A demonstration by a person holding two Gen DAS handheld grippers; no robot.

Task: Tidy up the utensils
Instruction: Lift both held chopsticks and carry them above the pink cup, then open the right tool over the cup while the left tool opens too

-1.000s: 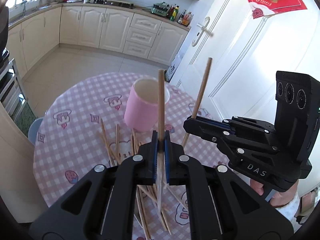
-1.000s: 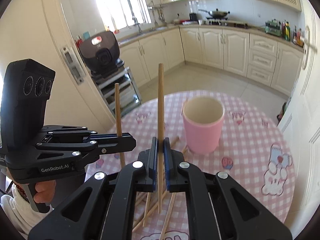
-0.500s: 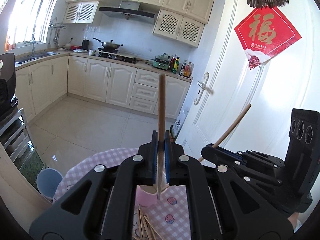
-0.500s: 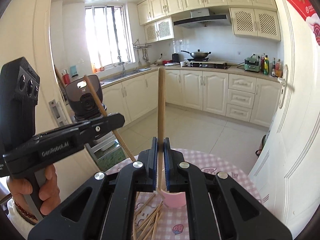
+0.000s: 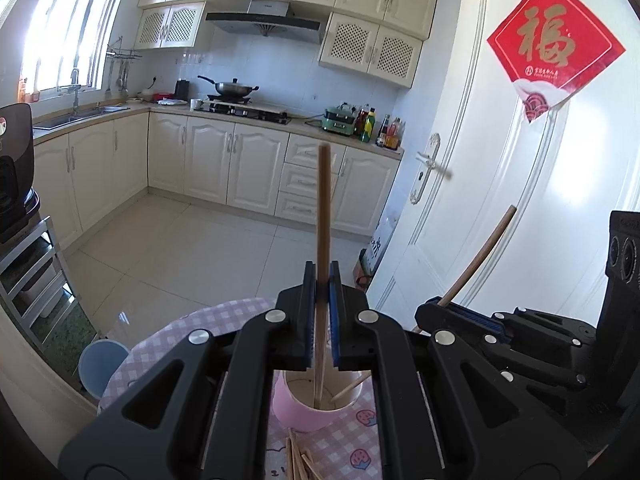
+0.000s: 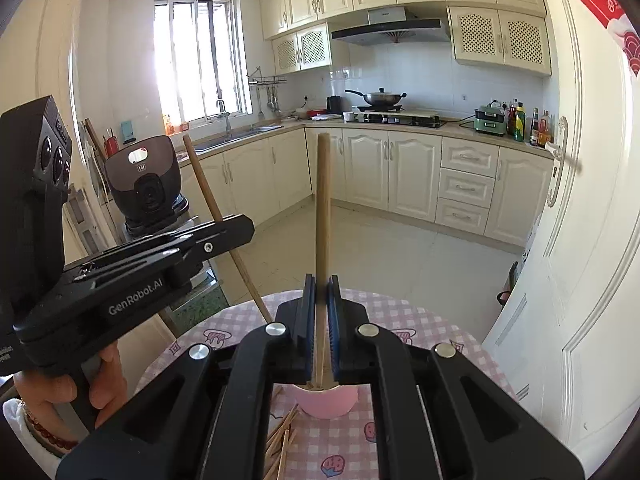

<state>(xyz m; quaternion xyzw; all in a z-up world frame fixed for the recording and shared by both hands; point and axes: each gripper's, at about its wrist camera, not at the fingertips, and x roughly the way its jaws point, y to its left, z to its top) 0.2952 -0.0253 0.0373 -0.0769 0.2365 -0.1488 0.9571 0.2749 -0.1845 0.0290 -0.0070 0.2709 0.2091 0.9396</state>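
My left gripper [image 5: 321, 280] is shut on a wooden chopstick [image 5: 323, 216] held upright, its lower tip inside the pink cup [image 5: 316, 414] on the checked table [image 5: 192, 336]. My right gripper [image 6: 321, 292] is shut on another wooden chopstick [image 6: 322, 208], also upright, its lower end over the pink cup [image 6: 328, 402]. The right gripper's chopstick [image 5: 478, 258] shows in the left wrist view and its tip reaches into the cup. Loose chopsticks [image 5: 298, 460] lie on the table in front of the cup.
The round table [image 6: 400, 320] has a pink checked cloth. More loose chopsticks [image 6: 282, 436] lie left of the cup. A white door [image 5: 500, 208] stands right of the table. A blue bin [image 5: 100, 364] sits on the floor at the left. Kitchen cabinets line the far wall.
Both grippers have tilted up and moved over the cup, each still holding its chopstick. The chopstick tips now sit in or above the cup's mouth.
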